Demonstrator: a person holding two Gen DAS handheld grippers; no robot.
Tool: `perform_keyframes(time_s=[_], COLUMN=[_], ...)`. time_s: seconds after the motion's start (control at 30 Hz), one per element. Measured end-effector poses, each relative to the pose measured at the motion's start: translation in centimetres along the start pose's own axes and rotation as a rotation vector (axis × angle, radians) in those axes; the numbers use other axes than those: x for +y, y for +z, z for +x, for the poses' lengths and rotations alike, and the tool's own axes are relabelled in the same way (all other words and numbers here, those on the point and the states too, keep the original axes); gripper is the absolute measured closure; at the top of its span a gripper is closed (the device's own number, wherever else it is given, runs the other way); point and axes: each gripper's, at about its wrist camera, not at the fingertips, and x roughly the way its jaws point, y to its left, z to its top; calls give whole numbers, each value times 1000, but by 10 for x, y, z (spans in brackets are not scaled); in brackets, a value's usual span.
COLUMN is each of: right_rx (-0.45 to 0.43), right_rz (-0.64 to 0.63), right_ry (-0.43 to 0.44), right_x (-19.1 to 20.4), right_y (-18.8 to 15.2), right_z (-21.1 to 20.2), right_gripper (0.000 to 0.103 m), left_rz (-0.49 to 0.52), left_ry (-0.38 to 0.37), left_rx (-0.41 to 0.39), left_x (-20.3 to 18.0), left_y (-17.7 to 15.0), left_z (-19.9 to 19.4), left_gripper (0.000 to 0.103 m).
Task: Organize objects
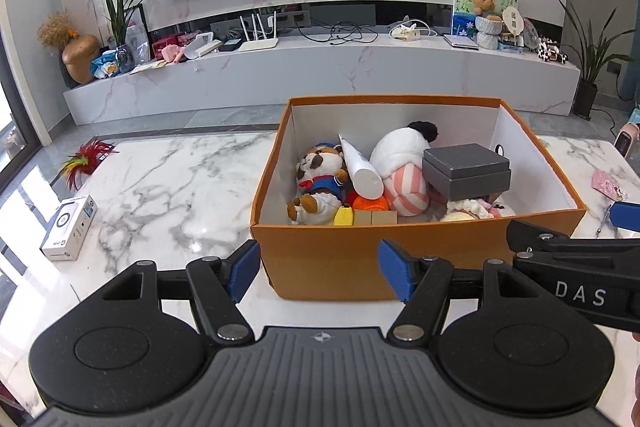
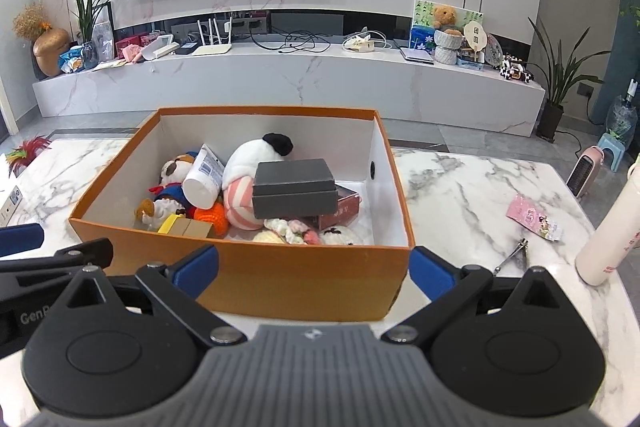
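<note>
An orange cardboard box [image 1: 352,259] stands on the marble table; it also shows in the right wrist view [image 2: 304,279]. Inside lie a grey gift box [image 1: 468,171], a white tube [image 1: 362,167], a plush dog [image 1: 320,183], a white and pink striped plush [image 1: 400,167] and small toys. My left gripper [image 1: 320,273] is open and empty just in front of the box's near wall. My right gripper [image 2: 314,273] is open and empty in front of the same wall, to the right of the left one.
A white product box [image 1: 68,227] and a red feather toy [image 1: 86,159] lie at the table's left. A pink packet [image 2: 534,217], a metal clipper [image 2: 516,253] and a cream bottle [image 2: 612,227] sit at the right. A TV console stands beyond.
</note>
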Motion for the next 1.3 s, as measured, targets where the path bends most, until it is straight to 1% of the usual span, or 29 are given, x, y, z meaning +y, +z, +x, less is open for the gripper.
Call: perform_keyframes(time_s=[0.23,0.57,1.3], right_rx=[2,6,9], right_rz=[-5,-10,-16], right_ry=[-10,-13,-20], right_x=[-1,-3,1], right_y=[-4,-4,-4], right_z=[-6,-6,-5], right_gripper=[2,2,2], left_rz=[6,-28,-22], left_ry=[26,-11,-15], left_rx=[14,44,46], left_x=[-3,2,3], left_y=[-2,-4,-4], left_z=[-1,1,2], left_gripper=[15,15,15])
